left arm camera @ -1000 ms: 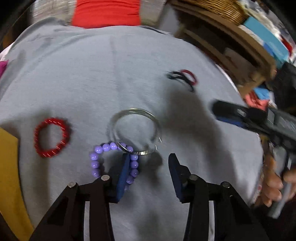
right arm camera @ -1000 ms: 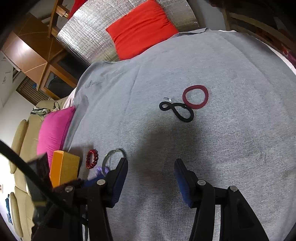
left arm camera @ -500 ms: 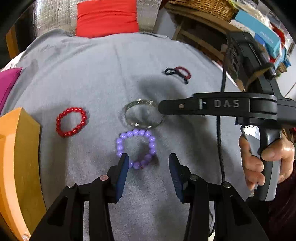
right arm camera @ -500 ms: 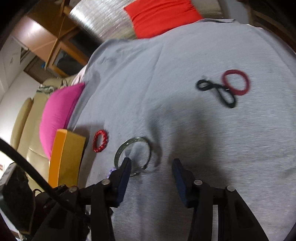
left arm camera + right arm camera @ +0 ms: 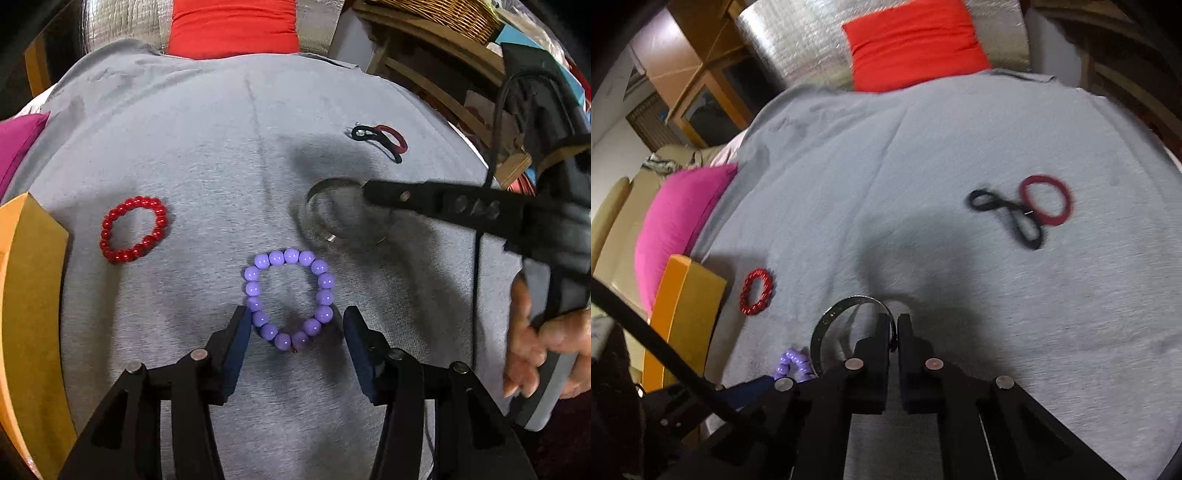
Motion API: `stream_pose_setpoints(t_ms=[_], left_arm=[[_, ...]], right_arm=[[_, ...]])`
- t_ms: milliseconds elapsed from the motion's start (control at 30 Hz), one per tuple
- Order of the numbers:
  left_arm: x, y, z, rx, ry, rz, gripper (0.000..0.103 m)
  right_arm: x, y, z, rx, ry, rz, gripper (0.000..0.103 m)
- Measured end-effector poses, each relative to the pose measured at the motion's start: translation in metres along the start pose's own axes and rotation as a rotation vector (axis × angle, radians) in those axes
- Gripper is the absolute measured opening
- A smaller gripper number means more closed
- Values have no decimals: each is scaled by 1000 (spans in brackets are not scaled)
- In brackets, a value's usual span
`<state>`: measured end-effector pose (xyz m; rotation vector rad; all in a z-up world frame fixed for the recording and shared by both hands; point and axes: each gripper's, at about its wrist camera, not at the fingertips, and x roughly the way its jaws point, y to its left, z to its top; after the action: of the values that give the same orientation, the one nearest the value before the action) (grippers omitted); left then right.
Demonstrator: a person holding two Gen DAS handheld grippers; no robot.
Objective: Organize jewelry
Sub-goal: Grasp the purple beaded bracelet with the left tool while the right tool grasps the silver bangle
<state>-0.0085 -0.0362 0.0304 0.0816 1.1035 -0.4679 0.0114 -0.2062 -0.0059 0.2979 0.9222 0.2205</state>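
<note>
1. Orange box (image 5: 26, 295) sits far left of the purple bracelet (image 5: 290, 297).
2. Red bracelet (image 5: 133, 229) lies up-left of it.
3. Left gripper (image 5: 293, 332), jaws wide, straddles the purple bracelet's near edge.
4. Right gripper (image 5: 894, 326), just up-right, pinches the silver bangle (image 5: 842, 314).

Two close downward wrist views, shared grey cloth (image 5: 207, 147).

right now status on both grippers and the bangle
Right gripper shut on silver bangle. Left gripper open, straddling purple bead bracelet. Nothing blocking.
</note>
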Motion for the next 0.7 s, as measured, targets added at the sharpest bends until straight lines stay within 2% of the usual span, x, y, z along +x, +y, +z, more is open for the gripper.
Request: stream_pose_setpoints(t_ms=[67, 200, 300, 467, 700], left_arm=[[1, -7, -2, 20, -6, 11, 34], [-1, -16, -5, 23, -27, 19, 18], [-8, -19, -7, 16, -50, 32, 11], [-29, -23, -11, 17, -106, 49, 10], [-91, -14, -27, -17, -204, 64, 10]], right_arm=[[-6, -9, 1, 17, -9, -6, 5], [-14, -25, 3, 54, -23, -15, 5], [-20, -29, 3, 73, -33, 0, 5], [-29, -24, 3, 67, -64, 21, 5], [-44, 6, 4, 46, -133, 106, 5]])
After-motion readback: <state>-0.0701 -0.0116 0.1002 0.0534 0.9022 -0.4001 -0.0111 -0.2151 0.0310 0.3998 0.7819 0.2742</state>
